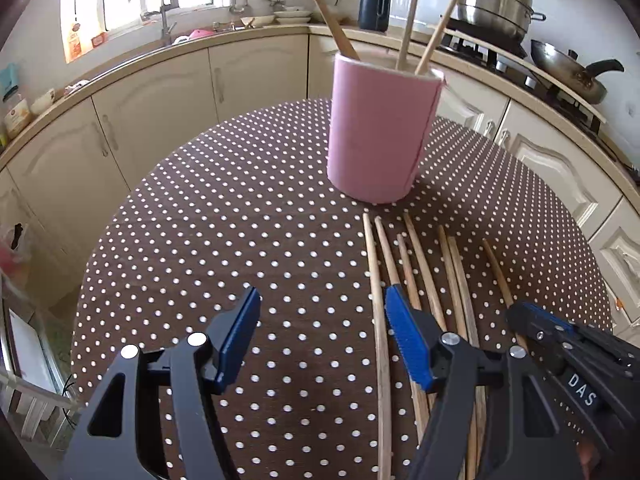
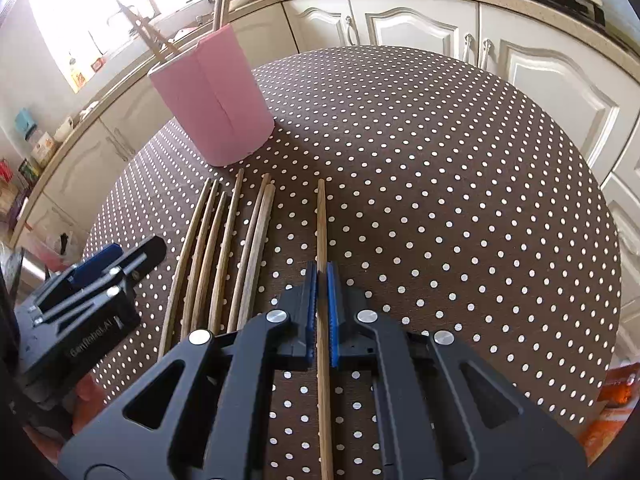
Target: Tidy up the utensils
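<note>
A pink cylindrical holder (image 1: 380, 128) stands on the polka-dot table with three wooden chopsticks (image 1: 408, 20) standing in it; it also shows in the right wrist view (image 2: 216, 100). Several wooden chopsticks (image 1: 424, 276) lie side by side on the table in front of it, also seen in the right wrist view (image 2: 224, 256). My left gripper (image 1: 320, 324) is open and empty, low over the table just left of the row. My right gripper (image 2: 322, 280) is shut on the rightmost chopstick (image 2: 321, 216), which lies along the table. The right gripper also shows in the left wrist view (image 1: 560, 344).
The round table (image 2: 440, 168) has a brown cloth with white dots. Cream kitchen cabinets (image 1: 160, 92) curve behind it, with a sink (image 1: 156, 12), a dark kettle (image 1: 374, 8) and a stove with pots (image 1: 496, 4). The left gripper's body (image 2: 88, 280) sits left of the chopstick row.
</note>
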`<state>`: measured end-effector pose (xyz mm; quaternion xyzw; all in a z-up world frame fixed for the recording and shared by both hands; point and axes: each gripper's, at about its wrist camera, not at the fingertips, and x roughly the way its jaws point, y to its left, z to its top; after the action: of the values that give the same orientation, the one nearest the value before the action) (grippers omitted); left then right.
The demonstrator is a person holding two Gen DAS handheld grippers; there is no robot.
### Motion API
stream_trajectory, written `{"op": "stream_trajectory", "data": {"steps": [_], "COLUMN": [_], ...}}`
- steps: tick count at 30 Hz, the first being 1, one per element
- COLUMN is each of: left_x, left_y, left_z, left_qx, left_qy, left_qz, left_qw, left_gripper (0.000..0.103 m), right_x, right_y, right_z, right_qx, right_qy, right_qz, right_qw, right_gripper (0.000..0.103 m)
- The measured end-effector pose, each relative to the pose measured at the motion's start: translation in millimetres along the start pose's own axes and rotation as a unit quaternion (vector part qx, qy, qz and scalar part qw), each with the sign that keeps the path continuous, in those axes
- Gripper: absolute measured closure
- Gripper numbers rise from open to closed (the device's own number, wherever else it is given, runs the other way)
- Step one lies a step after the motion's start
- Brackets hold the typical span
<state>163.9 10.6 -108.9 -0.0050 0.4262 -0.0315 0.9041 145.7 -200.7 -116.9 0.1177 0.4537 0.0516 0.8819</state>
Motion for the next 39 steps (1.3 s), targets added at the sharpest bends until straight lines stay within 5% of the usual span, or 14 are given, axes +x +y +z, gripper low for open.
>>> {"op": "stream_trajectory", "data": {"steps": [9, 10, 13, 20, 39], "left_x": [20, 20, 20, 13, -59], "left_y": [-19, -18, -13, 7, 23], "left_z": [3, 3, 7, 11, 18], "left_qx": [0.02, 0.018, -0.005, -0.062, -0.065], "left_qy": [0.02, 0.018, 0.012, -0.018, -0.138], "left_qz": [0.05, 0.046, 0.015, -0.048, -0.073], "left_qw": [0.9983, 0.9986, 0.9998, 0.9968, 0.9856], "left_gripper": [0.037, 0.043, 0.096, 0.097, 0.097], "right_x": [-2, -2, -2, -18, -86], "right_y": [-1, -1, -1, -2, 19], "right_z": [-2, -2, -2, 2, 28], "right_qx": [0.005, 0.006, 0.007, 0.013, -0.02], "right_qy": [-0.001, -0.001, 0.0, -0.025, -0.131], "right_qz": [0.004, 0.005, 0.011, 0.02, 0.033], "right_qw": [1.0, 1.0, 1.0, 0.999, 0.991], "right_gripper": [0.097, 0.097, 0.097, 0.097, 0.097]}}
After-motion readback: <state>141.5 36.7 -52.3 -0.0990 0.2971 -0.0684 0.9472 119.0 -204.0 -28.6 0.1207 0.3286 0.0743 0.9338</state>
